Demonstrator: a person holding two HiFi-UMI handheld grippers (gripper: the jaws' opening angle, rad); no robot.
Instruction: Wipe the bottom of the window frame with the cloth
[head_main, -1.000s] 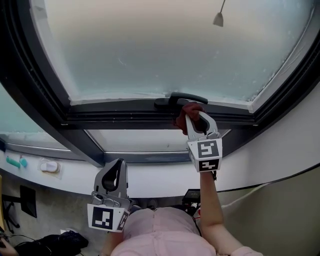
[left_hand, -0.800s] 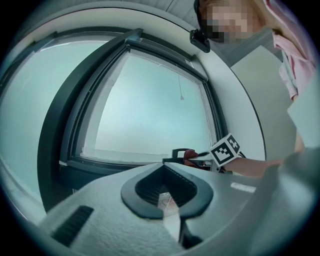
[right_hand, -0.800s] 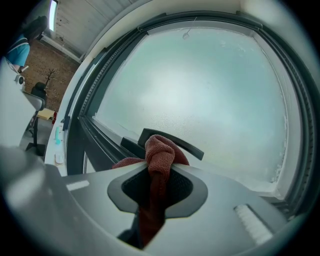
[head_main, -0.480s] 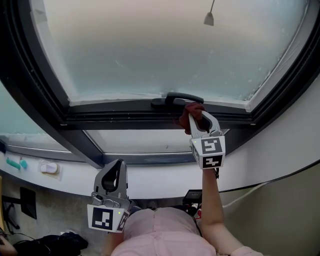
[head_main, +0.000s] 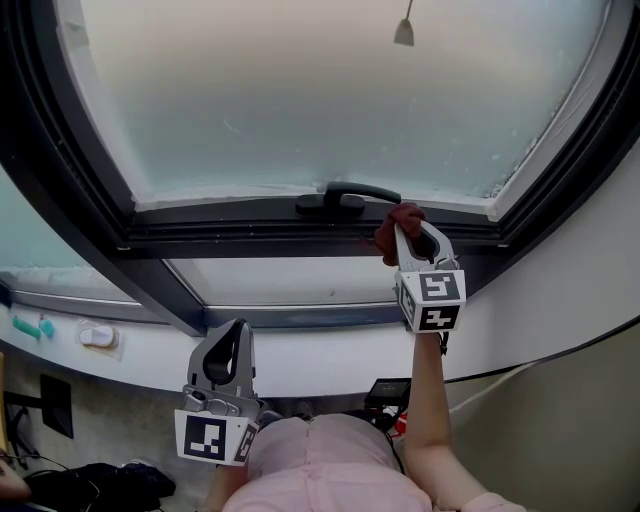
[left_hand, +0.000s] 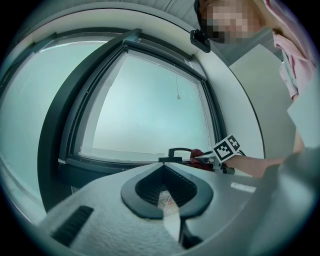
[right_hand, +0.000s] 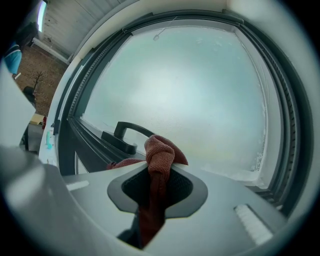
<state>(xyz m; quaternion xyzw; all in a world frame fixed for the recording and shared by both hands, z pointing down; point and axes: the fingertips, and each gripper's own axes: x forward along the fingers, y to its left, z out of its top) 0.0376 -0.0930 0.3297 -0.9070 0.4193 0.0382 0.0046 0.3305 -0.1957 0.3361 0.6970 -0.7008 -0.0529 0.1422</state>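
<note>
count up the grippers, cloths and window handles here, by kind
grippers: 2, the left gripper and the right gripper
cloth: 1
window handle: 1
total: 4

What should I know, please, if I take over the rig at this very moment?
Right gripper: shut on the cloth, pressed to the bottom frame just right of the handle.
Left gripper: shut, empty, held low and idle.
Done: over the last second the cloth slid rightwards from the handle.
Left: the frame further right; whether the part left of the handle is wiped can't be told.
</note>
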